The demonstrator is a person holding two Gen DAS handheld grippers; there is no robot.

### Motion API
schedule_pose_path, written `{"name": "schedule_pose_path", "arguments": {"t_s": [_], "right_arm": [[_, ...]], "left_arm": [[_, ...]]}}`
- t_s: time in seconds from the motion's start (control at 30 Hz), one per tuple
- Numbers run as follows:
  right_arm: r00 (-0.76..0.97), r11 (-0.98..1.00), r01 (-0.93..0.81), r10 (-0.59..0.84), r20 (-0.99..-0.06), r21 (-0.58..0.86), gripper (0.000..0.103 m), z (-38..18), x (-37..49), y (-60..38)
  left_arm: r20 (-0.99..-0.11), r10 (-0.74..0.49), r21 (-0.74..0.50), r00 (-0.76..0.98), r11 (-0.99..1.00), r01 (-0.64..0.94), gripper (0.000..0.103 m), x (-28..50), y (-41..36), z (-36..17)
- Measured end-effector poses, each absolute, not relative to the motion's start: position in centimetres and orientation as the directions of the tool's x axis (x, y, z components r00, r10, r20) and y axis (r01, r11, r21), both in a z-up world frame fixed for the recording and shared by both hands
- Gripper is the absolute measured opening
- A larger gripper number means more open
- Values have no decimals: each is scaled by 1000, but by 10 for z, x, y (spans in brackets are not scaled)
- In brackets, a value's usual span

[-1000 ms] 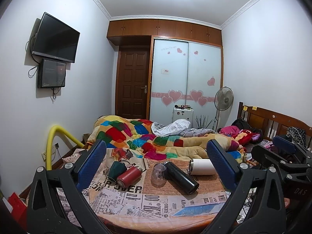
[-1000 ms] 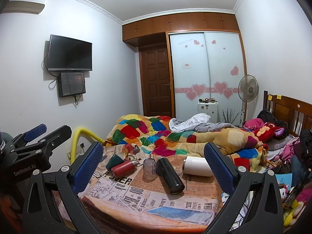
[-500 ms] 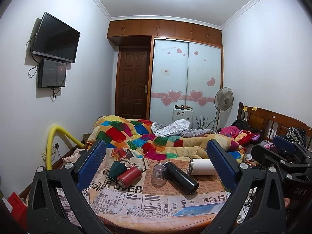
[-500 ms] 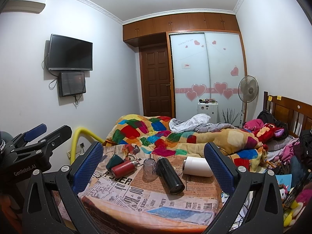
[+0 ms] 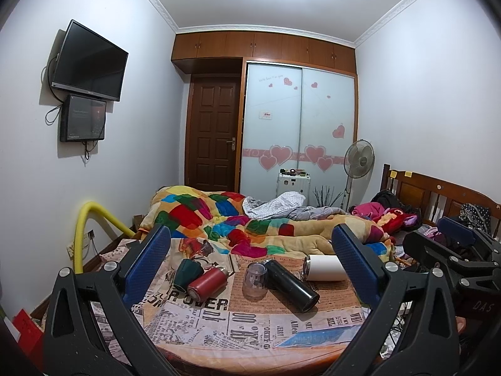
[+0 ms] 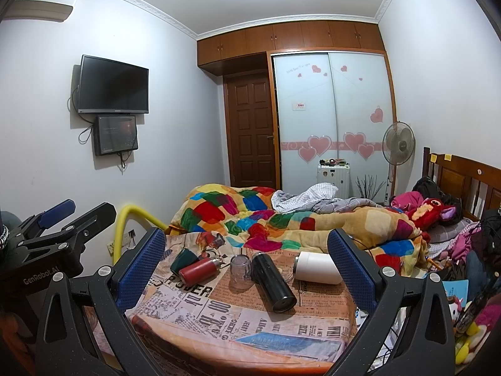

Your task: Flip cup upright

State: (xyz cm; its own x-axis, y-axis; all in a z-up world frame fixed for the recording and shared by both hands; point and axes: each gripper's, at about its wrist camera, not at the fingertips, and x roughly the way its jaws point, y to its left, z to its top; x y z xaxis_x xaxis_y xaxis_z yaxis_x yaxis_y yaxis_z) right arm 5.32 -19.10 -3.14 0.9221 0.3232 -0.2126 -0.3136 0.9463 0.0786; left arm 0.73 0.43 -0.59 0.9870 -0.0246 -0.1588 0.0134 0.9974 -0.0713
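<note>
1. Nothing has moved since the earlier frames; both rigs hover short of the tabletop (image 5: pixel 250 329).
2. Left hand-held gripper (image 5: pixel 250 263) and right hand-held gripper (image 6: pixel 247 263): both spread wide, grasping nothing.
3. Clear cup (image 5: pixel 255 280) stands inverted mid-tabletop, touching the black flask (image 5: pixel 289 285).
4. I judge: approach from the cup's free side, pinch its wall, lift clear, then rotate.

Five cups on the newsprint-patterned cloth, four on their sides.

A dark green cup (image 5: pixel 187 271) and a red flask (image 5: pixel 207 283) lie touching at the left; a clear cup (image 5: pixel 255 280) stands mouth-down in the middle, against a black flask (image 5: pixel 290 284) lying with its base toward me; a white tumbler (image 5: pixel 325 268) lies sideways at the right.
</note>
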Motion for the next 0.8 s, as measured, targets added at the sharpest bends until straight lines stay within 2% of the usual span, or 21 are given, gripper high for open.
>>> {"name": "schedule_pose_path", "arguments": {"t_s": [0.47,0.8], "right_arm": [[919,948,-307,317,-233,79,103,-34,60,-202],[908,956,-284,293,-299,76,103,-49,84,-191]], "left_arm": [[-164,-25,-70,986,997,14,103,8,3,-9],[-246,-2,-79,969,997,-18,103,44,13,-32]]}}
